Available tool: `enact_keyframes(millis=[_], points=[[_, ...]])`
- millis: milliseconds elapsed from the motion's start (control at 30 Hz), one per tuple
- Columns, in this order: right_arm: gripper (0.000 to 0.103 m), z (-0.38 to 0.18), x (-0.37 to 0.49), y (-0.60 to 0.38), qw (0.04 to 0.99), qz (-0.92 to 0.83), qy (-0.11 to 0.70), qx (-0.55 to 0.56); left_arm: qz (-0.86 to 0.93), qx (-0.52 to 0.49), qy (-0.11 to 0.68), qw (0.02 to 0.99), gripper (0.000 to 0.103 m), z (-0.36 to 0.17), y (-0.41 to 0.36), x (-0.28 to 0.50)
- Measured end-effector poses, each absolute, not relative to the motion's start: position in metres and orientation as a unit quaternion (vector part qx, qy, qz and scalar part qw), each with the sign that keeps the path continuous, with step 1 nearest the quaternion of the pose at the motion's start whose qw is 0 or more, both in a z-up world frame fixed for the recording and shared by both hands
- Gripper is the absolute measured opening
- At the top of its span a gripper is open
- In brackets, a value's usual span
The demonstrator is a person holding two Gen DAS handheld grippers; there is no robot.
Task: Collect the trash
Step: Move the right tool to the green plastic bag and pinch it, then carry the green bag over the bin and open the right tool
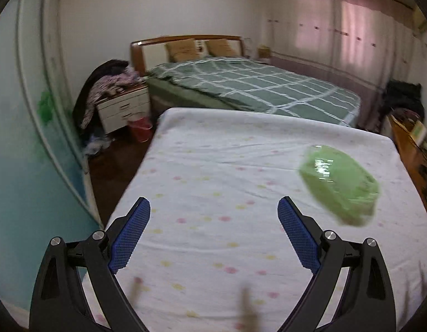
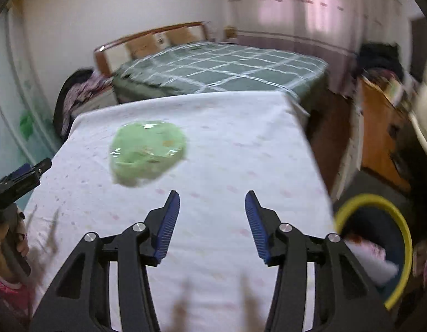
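A light green plastic package (image 1: pixel 339 184) lies on the white dotted sheet (image 1: pixel 213 182) of a small bed or table. In the left wrist view it is ahead and to the right of my left gripper (image 1: pixel 213 207), which is open and empty. In the right wrist view the same package (image 2: pixel 147 152) is ahead and to the left of my right gripper (image 2: pixel 212 202), also open and empty. A bin with a yellow rim (image 2: pixel 379 249) stands on the floor at the right, holding white and pink scraps. Both views are blurred.
A large bed with a green checked cover (image 1: pixel 254 85) stands beyond the white sheet. A nightstand piled with clothes (image 1: pixel 116 102) and a red bucket (image 1: pixel 141 128) are at the left. A wooden cabinet (image 2: pixel 379 138) is at the right. My left gripper's tip (image 2: pixel 25 177) shows at the left edge.
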State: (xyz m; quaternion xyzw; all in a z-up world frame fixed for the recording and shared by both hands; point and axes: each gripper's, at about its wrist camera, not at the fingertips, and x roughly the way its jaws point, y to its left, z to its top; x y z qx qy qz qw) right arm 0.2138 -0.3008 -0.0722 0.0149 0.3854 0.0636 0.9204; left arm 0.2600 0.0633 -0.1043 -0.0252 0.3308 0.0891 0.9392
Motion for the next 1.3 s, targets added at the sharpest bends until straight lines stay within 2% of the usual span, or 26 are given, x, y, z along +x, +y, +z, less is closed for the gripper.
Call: enact_keyframes(millis=[67, 233, 300, 400, 633, 767, 833, 867, 900, 933, 1033, 1300], points=[[0.048, -0.073, 0.237, -0.28, 0.916, 0.084, 0.392, 0.006, 0.101, -0.03, 0.339, 0.935, 0.092, -0.111, 0.073, 0.265], [0.06, -0.083, 0.289, -0.232, 0.908, 0.127, 0.399, -0.021, 0.131, -0.045, 0.363, 0.922, 0.092, -0.127, 0.086, 0.272], [0.071, -0.091, 0.304, -0.218, 0.906, 0.131, 0.399, -0.043, 0.141, -0.043, 0.365, 0.919, 0.092, -0.131, 0.089, 0.273], [0.079, -0.109, 0.328, -0.201, 0.899, 0.129, 0.412, -0.074, 0.153, -0.034, 0.365, 0.918, 0.092, -0.133, 0.087, 0.274], [0.08, -0.138, 0.347, -0.199, 0.885, 0.117, 0.445, -0.069, 0.157, -0.034, 0.377, 0.912, 0.093, -0.137, 0.087, 0.276], [0.063, -0.138, 0.347, -0.196, 0.888, 0.118, 0.439, -0.066, 0.152, -0.032, 0.383, 0.911, 0.093, -0.138, 0.084, 0.278], [0.041, -0.136, 0.344, -0.194, 0.888, 0.123, 0.438, -0.07, 0.151, -0.032, 0.384, 0.91, 0.093, -0.139, 0.083, 0.279], [0.034, -0.135, 0.341, -0.192, 0.888, 0.121, 0.436, -0.078, 0.151, -0.032, 0.384, 0.91, 0.093, -0.139, 0.083, 0.279], [0.016, -0.135, 0.337, -0.191, 0.888, 0.119, 0.435, -0.086, 0.151, -0.032, 0.384, 0.91, 0.093, -0.139, 0.083, 0.279], [0.006, -0.135, 0.335, -0.19, 0.887, 0.12, 0.436, -0.091, 0.15, -0.033, 0.385, 0.91, 0.093, -0.139, 0.082, 0.28], [0.001, -0.134, 0.329, -0.189, 0.888, 0.114, 0.437, -0.09, 0.146, -0.037, 0.388, 0.909, 0.094, -0.14, 0.082, 0.28], [0.001, -0.102, 0.303, -0.215, 0.9, 0.123, 0.418, -0.029, 0.138, -0.044, 0.382, 0.913, 0.094, -0.136, 0.08, 0.277]])
